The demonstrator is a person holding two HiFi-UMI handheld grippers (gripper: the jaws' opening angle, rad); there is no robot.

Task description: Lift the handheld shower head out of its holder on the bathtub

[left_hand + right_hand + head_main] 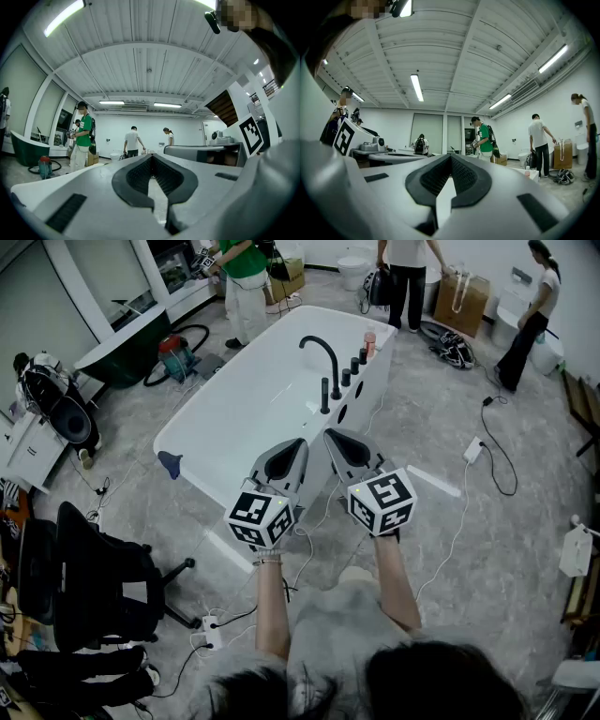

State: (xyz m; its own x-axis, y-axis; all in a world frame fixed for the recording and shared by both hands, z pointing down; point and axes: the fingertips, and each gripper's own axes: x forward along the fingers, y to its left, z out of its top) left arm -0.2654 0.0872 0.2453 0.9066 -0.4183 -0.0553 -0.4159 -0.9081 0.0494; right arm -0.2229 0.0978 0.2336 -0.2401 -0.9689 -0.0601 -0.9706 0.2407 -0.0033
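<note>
**Floor** (525, 549): grey. Cables (497, 451) trail along the bathtub's right side. An office chair (94, 568) stands by its near left corner, and people (408, 277) work beyond its far end.

**Bathtub** (234, 418): white, freestanding, set diagonally. Its near end lies just ahead of both grippers.

**Left gripper** (296, 448) (151, 161): held level over the near rim, fingers clenched tip to tip with nothing between them.

**Right gripper** (333, 439) (450, 161): alongside it, level, fingers likewise clenched and empty.

**Spout** (321, 348): a black gooseneck on the right rim, arching over the basin.

**Handheld shower head** (324, 396): a slim black wand standing upright in its holder on the right rim. It is the nearest of the row of fittings, with three black knobs (354, 365) beyond it.

**Step in hand:** the approach, as I judge it; no contact is made yet.

**Next move:** likely one gripper goes forward along the right rim, its fingers part around the wand, then close and draw it straight up.

**Room:** the way above the rim looks open. The spout and the nearest knob stand close by, so a sideways swing risks a knock.
</note>
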